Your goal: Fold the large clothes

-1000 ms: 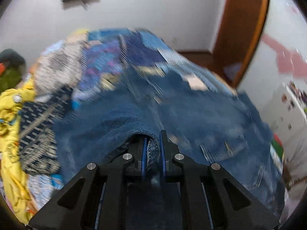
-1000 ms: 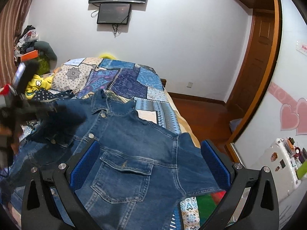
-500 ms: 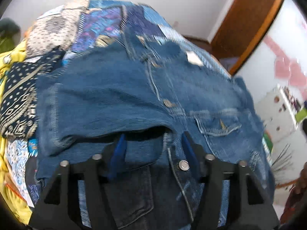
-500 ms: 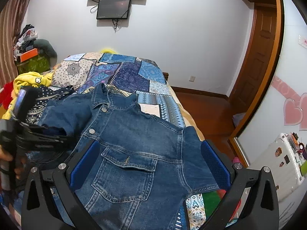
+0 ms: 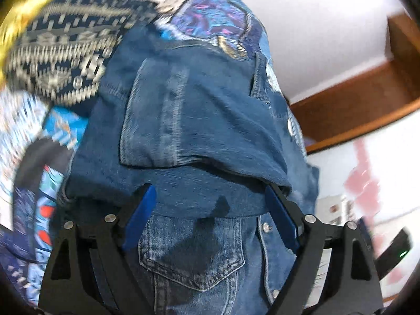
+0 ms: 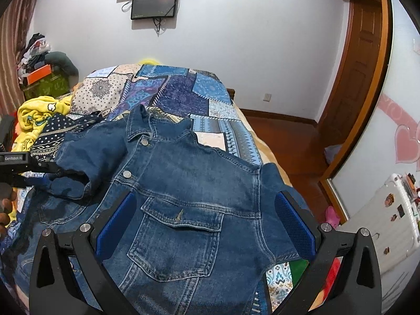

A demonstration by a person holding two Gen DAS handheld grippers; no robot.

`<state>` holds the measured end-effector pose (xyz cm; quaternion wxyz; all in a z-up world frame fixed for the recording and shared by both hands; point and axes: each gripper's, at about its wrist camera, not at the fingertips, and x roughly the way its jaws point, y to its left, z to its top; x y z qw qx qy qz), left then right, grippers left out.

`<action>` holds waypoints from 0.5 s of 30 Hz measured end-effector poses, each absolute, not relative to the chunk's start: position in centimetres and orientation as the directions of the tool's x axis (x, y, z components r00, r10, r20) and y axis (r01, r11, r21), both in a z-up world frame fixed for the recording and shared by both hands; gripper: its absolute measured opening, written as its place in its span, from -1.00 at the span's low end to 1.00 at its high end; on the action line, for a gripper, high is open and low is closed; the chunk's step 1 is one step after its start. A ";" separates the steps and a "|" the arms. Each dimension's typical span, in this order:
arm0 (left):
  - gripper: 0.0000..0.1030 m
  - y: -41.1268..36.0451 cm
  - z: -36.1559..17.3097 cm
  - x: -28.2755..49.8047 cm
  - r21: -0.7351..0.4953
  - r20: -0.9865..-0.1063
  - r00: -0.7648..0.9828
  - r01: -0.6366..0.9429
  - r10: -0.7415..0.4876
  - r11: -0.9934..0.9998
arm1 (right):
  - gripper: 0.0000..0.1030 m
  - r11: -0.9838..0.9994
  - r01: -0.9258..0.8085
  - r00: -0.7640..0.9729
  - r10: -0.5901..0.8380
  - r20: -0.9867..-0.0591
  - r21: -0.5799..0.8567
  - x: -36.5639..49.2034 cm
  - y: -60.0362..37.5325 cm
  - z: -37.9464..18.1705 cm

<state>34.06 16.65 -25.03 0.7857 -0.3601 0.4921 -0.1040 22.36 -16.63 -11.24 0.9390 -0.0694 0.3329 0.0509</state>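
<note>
A blue denim jacket lies front up on the patchwork bedspread, collar toward the far wall. Its left sleeve is folded inward across the chest. In the left wrist view the folded sleeve lies just beyond my left gripper, which is open and empty above the jacket's chest pocket. My left gripper also shows in the right wrist view at the sleeve's cuff. My right gripper is open and empty above the other chest pocket, near the short right sleeve.
A yellow garment and a dark patterned cloth lie at the bed's left side. A wooden door and wood floor are to the right. A white suitcase stands at the far right. Screens hang on the wall.
My left gripper was shut on the sleeve cuff, carried it across the jacket, then opened and let it go. It has since turned and drawn back. The right gripper stayed open.
</note>
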 end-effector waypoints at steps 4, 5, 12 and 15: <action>0.63 17.8 -26.4 35.1 -0.725 -0.660 0.506 -0.234 -0.555 0.648 | 1.00 0.986 -0.136 0.765 0.041 -0.643 -0.100 22.6 -17.0 -11.6; 0.63 18.2 -26.7 35.5 -0.739 -0.648 0.515 -0.248 -0.561 0.627 | 1.00 0.986 -0.135 0.764 0.038 -0.645 -0.102 22.6 -17.1 -11.7; 0.10 20.0 -27.1 37.8 -0.746 -0.639 0.580 -0.309 -0.505 0.589 | 1.00 0.987 -0.115 0.759 0.012 -0.651 -0.116 23.0 -18.2 -11.9; -0.67 20.3 -26.5 38.2 -0.685 -0.691 0.582 -0.338 -0.429 0.646 | 1.00 0.988 -0.102 0.755 0.002 -0.656 -0.114 23.2 -18.8 -12.1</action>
